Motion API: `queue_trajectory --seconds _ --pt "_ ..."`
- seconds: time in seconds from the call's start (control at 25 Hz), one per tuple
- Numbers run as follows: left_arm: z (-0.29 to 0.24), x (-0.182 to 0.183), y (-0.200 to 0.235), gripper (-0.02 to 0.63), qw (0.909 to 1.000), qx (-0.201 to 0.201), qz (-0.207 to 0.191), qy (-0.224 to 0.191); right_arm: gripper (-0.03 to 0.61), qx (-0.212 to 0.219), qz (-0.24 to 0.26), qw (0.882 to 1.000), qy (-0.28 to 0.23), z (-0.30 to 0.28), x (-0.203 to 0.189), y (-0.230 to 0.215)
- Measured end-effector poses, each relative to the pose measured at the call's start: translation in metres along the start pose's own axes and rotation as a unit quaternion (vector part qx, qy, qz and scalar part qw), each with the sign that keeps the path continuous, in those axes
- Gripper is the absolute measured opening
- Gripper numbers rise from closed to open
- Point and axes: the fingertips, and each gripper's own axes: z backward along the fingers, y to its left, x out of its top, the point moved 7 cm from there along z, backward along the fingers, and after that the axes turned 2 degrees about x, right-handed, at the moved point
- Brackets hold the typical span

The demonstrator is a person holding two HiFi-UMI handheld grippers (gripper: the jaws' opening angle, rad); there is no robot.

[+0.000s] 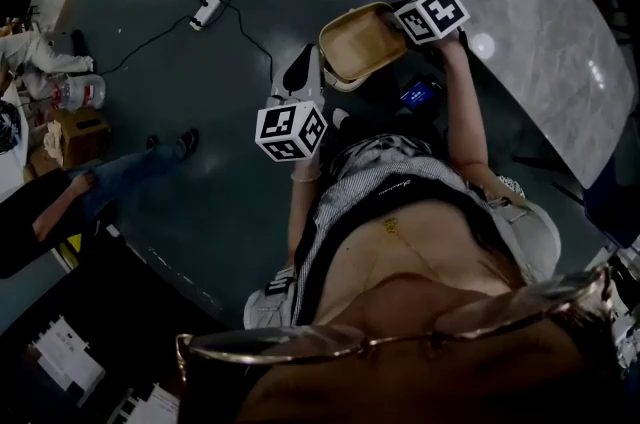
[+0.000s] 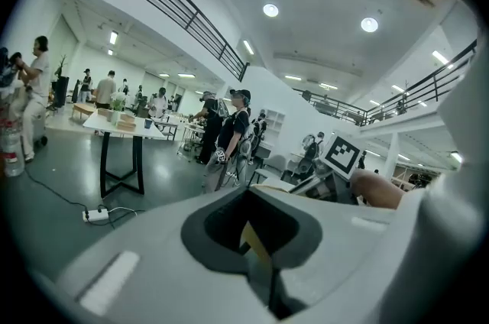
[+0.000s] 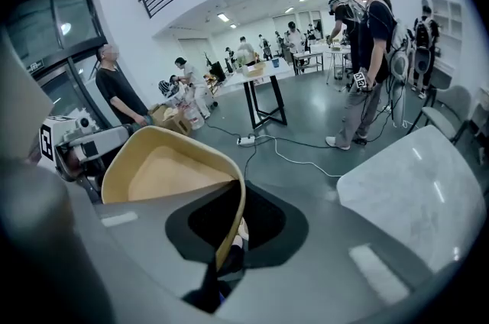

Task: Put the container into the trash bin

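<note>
A tan, shallow container (image 1: 360, 42) hangs above the dark floor, held between my two grippers in front of the person's body. My left gripper (image 1: 316, 62) pinches its left rim; in the left gripper view only a thin yellow edge of the container (image 2: 250, 237) shows between the jaws of the left gripper (image 2: 260, 257). My right gripper (image 1: 402, 24) is shut on the opposite rim. The right gripper view looks into the empty container (image 3: 164, 170), whose wall runs down between the jaws of the right gripper (image 3: 225, 247). No trash bin is visible in any view.
A grey marble table (image 1: 530, 32) stands at the right, also visible as the marble table (image 3: 416, 200). A power strip (image 1: 205, 10) with cables lies on the floor ahead. A seated person's legs (image 1: 120, 172), a cardboard box (image 1: 75, 134) and a bottle (image 1: 82, 92) are at the left. People stand around a far table (image 2: 122, 124).
</note>
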Motion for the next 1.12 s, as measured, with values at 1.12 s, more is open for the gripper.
queue_trajectory --seconds 1.12 --pt "0.045 -0.039 0.043 0.000 0.9951 0.085 0.049 0.015 0.038 -0.113 -0.046 0.983 0.133 -0.235 -0.128 -0.068"
